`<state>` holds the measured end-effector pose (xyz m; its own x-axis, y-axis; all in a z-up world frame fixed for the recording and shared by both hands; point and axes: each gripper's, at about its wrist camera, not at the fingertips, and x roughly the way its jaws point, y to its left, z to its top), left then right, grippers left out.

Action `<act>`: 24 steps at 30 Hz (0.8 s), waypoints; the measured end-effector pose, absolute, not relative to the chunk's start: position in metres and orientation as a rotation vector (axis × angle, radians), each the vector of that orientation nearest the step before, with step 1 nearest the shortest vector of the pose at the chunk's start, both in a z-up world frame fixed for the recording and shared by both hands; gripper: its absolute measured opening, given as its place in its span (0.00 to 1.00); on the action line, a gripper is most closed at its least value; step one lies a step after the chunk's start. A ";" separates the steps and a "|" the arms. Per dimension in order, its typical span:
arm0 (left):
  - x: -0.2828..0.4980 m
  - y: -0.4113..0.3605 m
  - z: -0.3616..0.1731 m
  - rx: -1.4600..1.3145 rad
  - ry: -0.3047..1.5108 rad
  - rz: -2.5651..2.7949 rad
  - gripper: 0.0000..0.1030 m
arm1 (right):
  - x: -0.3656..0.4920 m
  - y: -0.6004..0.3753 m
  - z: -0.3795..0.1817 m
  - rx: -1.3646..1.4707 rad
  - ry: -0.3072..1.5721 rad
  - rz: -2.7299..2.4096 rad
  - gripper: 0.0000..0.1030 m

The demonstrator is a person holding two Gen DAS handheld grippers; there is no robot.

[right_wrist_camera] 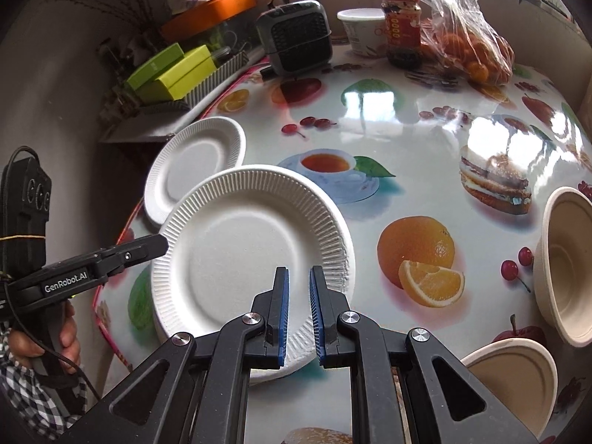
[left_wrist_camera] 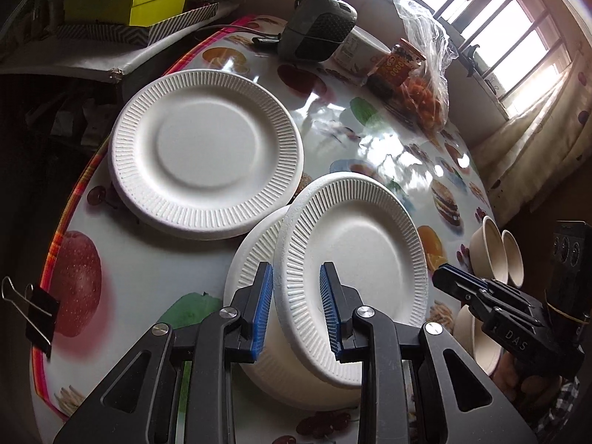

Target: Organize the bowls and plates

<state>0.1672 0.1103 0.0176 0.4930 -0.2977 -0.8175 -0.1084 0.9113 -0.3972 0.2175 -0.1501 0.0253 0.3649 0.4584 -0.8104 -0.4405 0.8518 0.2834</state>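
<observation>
My left gripper (left_wrist_camera: 296, 307) is shut on the near rim of a white paper plate (left_wrist_camera: 355, 251), which tilts up off a stack of plates (left_wrist_camera: 255, 251). In the right wrist view the same gripper (right_wrist_camera: 161, 246) meets the left rim of that top plate (right_wrist_camera: 244, 259). Another white plate (left_wrist_camera: 207, 148) (right_wrist_camera: 196, 166) lies flat further back, by the table's left edge. My right gripper (right_wrist_camera: 298, 310) is shut and empty, hovering over the stack's near rim. Its tip (left_wrist_camera: 442, 277) stays clear of the plate's right side. Beige bowls (left_wrist_camera: 488, 251) (right_wrist_camera: 566, 266) (right_wrist_camera: 518, 377) sit to the right.
On the far part of the fruit-print table (right_wrist_camera: 407, 140) stand a dark fan heater (left_wrist_camera: 318, 26), a white cup (right_wrist_camera: 362, 26), a red jar (left_wrist_camera: 399, 63) and a plastic bag of oranges (left_wrist_camera: 425, 96). A binder clip (left_wrist_camera: 37, 310) grips the left edge. Green boxes (left_wrist_camera: 140, 3) lie beyond it.
</observation>
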 end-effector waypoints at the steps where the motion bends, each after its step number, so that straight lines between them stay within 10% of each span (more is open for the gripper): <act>1: 0.166 0.110 0.016 -0.423 1.059 -0.115 0.26 | 0.217 -0.148 0.023 0.016 1.051 0.580 0.12; 24: 0.153 0.141 -0.003 -0.493 1.064 -0.068 0.39 | 0.240 -0.154 0.006 0.022 1.074 0.488 0.28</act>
